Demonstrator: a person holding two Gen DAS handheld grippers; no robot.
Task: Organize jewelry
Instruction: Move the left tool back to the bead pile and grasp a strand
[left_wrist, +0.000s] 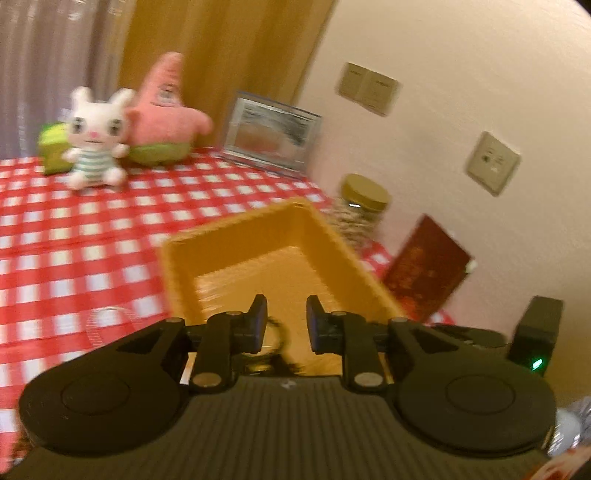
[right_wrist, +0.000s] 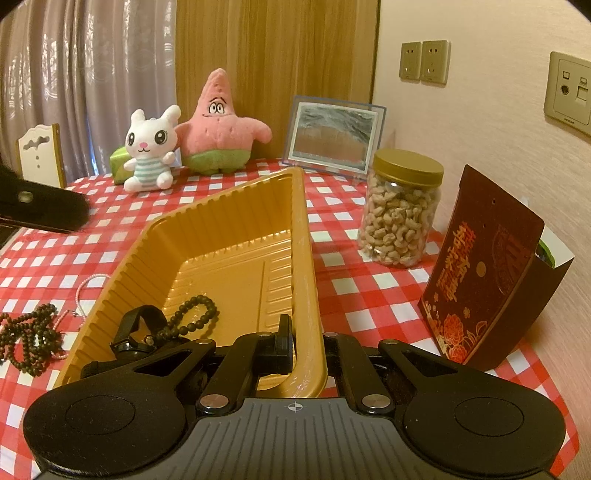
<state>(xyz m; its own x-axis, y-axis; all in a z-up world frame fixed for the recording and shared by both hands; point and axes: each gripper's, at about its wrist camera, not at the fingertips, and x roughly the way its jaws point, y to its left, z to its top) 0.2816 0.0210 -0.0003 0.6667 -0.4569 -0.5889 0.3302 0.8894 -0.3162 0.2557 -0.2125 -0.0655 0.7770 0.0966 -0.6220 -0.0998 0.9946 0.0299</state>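
A gold plastic tray (right_wrist: 236, 221) sits on the red checked tablecloth. A dark bead bracelet (right_wrist: 195, 314) and a black watch (right_wrist: 136, 328) lie in its near end. My right gripper (right_wrist: 306, 339) is shut on the tray's right rim. My left gripper (left_wrist: 286, 321) is open above the tray (left_wrist: 229, 240), with the dark jewellery (left_wrist: 277, 347) blurred below its fingers. More dark beads (right_wrist: 29, 336) and a pale pink bead string (right_wrist: 88, 284) lie on the cloth left of the tray.
Plush toys (right_wrist: 184, 136), a picture frame (right_wrist: 332, 136), a jar of cashews (right_wrist: 399, 214) and a dark red box (right_wrist: 480, 273) stand along the back and right by the wall. The left gripper's body (right_wrist: 40, 210) shows at the left edge.
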